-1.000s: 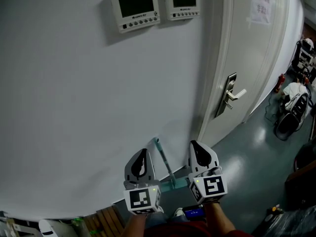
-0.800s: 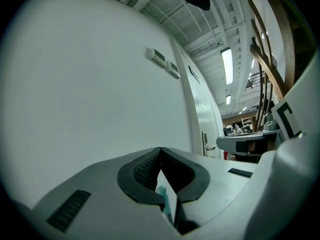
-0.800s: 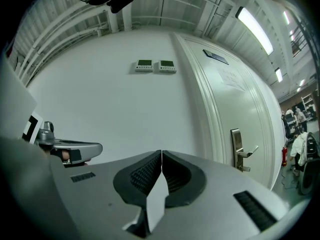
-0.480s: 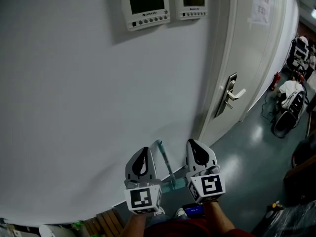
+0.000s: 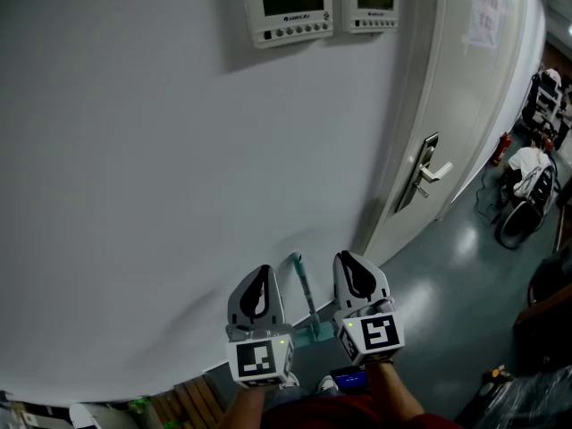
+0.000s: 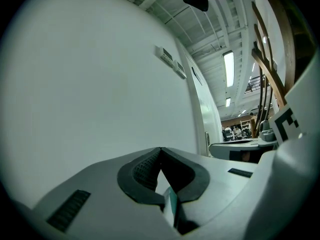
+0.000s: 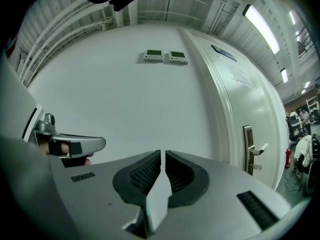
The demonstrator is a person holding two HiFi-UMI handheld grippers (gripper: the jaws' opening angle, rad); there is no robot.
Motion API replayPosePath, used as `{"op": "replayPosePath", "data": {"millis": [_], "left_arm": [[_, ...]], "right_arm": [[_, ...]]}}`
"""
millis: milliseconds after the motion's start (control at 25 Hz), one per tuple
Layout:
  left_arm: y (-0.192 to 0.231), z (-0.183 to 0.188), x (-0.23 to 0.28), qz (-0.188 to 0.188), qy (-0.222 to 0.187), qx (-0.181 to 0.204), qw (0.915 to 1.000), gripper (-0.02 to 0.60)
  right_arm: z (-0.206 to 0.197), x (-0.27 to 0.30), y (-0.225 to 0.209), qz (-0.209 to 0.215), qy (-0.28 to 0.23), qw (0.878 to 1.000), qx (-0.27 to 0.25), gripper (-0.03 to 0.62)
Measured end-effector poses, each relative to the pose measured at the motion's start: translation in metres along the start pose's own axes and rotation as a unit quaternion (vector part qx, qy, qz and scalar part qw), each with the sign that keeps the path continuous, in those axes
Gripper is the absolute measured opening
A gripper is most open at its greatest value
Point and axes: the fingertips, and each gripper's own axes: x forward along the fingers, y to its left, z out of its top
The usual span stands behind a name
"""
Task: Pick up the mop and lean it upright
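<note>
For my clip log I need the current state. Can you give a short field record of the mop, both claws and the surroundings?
mop handle: teal pole, standing steeply, top end against the white wall; mop head not in view
left claw: shut, not gripping the pole
right claw: shut, not gripping the pole
position: pole stands between the two claws in the head view
surroundings: two control panels high on the wall; door with lever handle to the right
task state: mop appears leaned upright, neither claw holds it
</note>
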Motion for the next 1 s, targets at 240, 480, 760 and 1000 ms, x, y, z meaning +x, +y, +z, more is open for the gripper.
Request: {"op": "replayPosePath", "data": {"millis": [240,480,760,1000], "left_arm": [[0.004,0.001,0.001,-0.001,-0.007,-0.001,1.0,0.014],[0.008,0.004,-0.001,0.001,-0.012,-0.001,0.9999,0.014],[0.013,0.009,-0.005,0.008,-0.017,0.002,0.9998,0.014],[0.018,0.008,-0.007,0.012,-0.019,-0.005,0.9997,0.014]], "right_arm": [[-0.031,0.02,0.015,0.027,0.055,0.998,-0.009,0.169],[-0.077,0.037,0.034,0.066,0.1,0.993,0.003,0.192],[-0.112,0.058,0.048,0.09,0.132,0.987,-0.021,0.212],[-0.129,0.068,0.053,0.095,0.146,0.984,-0.03,0.21]]}}
